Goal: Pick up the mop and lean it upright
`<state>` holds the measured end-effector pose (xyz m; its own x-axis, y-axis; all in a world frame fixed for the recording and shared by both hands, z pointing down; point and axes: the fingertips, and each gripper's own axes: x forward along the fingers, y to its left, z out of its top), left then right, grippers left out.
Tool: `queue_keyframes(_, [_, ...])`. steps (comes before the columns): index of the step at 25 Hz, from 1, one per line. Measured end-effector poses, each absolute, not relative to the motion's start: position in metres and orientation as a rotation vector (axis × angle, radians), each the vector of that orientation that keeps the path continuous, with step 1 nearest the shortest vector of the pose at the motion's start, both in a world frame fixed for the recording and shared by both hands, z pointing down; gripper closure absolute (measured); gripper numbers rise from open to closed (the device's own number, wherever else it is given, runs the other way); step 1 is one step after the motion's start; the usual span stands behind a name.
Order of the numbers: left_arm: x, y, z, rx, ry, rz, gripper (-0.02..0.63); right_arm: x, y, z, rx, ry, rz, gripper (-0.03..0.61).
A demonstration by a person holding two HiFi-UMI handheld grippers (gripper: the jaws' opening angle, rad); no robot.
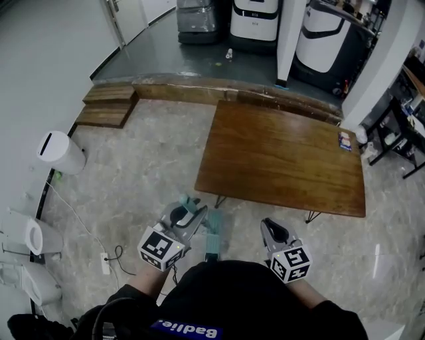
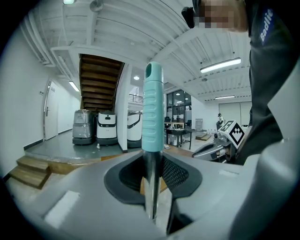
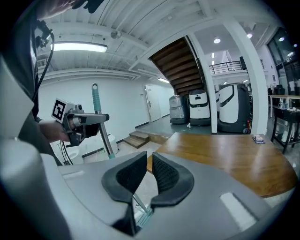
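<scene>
Head view: the only container I am seeing is a white cylindrical bin with a dark slot in its top, sitting on the floor by the left wall. I cannot tell what it is holding. My left gripper is pointing forward and a little to the right, clamping the long mop with a teal grip and steel shaft. The mop's teal foot is showing on the floor just past the jaws, close to my body. The right gripper is hovering beside it, apart from the mop. Both are working over a pale speckled stone floor, near a rectangular brown wooden table. Wooden steps are leading up to a grey landing where white-and-black machines are standing.

Left gripper view: the jaws are pressing on the bare steel shaft just under the teal grip, which is rising nearly upright (a slight tilt at most) before the camera.

Right gripper view: the pads are sitting almost together, only a sliver between their tips, gripping nothing. To the left, the left gripper is holding the mop handle, which is leaning a little. The table is stretching away on the right, under a brown staircase.
</scene>
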<state>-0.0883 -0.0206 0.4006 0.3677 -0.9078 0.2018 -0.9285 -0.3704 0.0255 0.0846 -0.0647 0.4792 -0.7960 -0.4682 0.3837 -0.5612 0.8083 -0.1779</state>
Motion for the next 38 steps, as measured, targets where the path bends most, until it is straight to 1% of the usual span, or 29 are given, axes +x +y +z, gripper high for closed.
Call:
queue_keyframes(12, [-0.177, -0.023, 0.399, 2.468, -1.756, 0.175, 0.506, 0.021, -0.068, 0.473, 0.766, -2.632, 0.349, 0.540])
queue_keyframes(18, [-0.205, -0.030, 0.406, 2.476, -1.750, 0.200, 0.506, 0.004, -0.064, 0.472, 0.788, -2.605, 0.345, 0.540])
queue_keyframes(30, [-0.243, -0.044, 0.424, 2.416, -1.818, 0.248, 0.506, -0.005, -0.064, 0.479, 0.744, -2.616, 0.394, 0.538])
queue_keyframes(38, [-0.247, -0.060, 0.429, 2.336, -1.876, 0.305, 0.506, -0.020, -0.100, 0.481, 0.625, -2.681, 0.424, 0.540])
